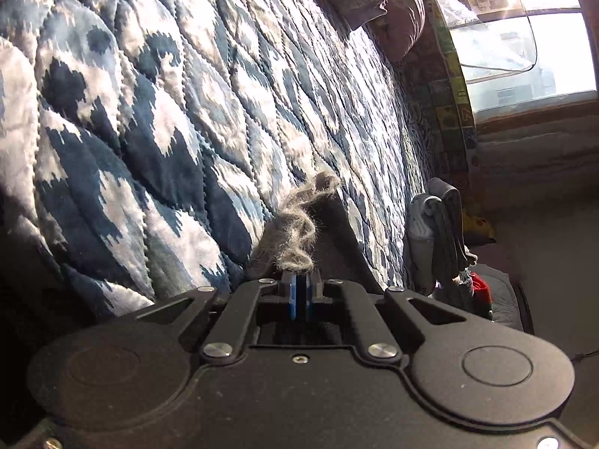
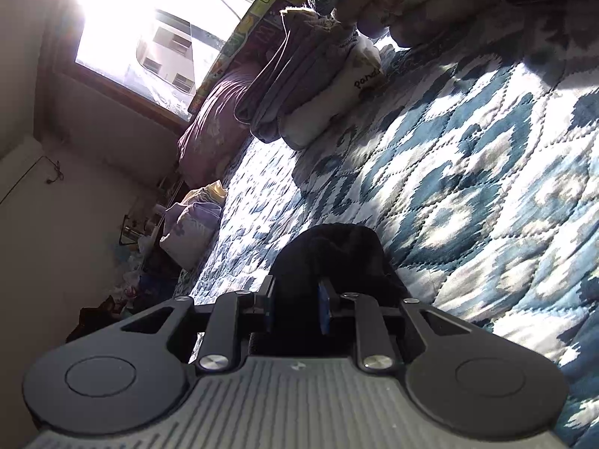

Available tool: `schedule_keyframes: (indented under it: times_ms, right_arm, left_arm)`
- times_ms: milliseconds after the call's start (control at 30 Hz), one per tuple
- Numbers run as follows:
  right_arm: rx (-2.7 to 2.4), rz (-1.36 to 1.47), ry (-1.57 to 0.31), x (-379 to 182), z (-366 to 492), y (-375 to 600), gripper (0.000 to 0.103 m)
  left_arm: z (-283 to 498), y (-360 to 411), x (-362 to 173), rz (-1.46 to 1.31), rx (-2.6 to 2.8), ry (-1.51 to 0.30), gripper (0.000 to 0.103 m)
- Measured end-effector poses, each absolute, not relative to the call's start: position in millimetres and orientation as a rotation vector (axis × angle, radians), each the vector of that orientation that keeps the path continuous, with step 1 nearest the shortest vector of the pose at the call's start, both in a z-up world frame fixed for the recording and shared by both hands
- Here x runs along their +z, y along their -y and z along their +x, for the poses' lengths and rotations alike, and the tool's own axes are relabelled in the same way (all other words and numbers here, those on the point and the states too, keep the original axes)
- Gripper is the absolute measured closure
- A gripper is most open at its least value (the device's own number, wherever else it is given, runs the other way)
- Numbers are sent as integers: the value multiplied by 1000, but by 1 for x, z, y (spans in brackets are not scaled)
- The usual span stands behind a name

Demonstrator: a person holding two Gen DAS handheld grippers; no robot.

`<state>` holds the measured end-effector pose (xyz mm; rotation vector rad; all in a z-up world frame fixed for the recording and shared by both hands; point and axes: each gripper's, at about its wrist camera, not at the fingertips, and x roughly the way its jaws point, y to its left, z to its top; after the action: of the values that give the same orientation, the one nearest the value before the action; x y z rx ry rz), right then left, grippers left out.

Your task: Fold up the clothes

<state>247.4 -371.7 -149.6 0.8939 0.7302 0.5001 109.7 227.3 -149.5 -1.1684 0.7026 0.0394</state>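
With a stack of folded clothes [image 2: 314, 86] already on the quilted bed [image 2: 468, 187], the left tongs [image 1: 300, 280] pinch a dark garment's [image 2: 337, 258] fuzzy grey fringe [image 1: 295, 228] and the right tongs [image 2: 295, 299] clasp its bunched cloth, so this fold seems unfinished.

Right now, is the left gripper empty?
No, the left gripper has its jaws pressed together on a fuzzy grey piece of fabric that sticks up above the blue and white quilt.
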Motion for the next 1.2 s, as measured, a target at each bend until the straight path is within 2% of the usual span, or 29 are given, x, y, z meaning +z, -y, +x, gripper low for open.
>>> schedule_keyframes:
  times_ms: [500,733,867,1200]
  right_arm:
    - [420,1022,-789,-141,326,383,80]
    - [444,990,-830,-156,311,390,80]
    - [456,1000,-802,-145,309,388,80]
    - [391,980,-829,-131,333,377,80]
  left_arm:
    - [184,-226,-85,-1209,-17,-558,102]
    - [157,-225,-111,-1206,-16,-628,102]
    - [144,-226,-134,-1247,4,-660,102]
    - [152,-228,-124,-1310,-5,-607,102]
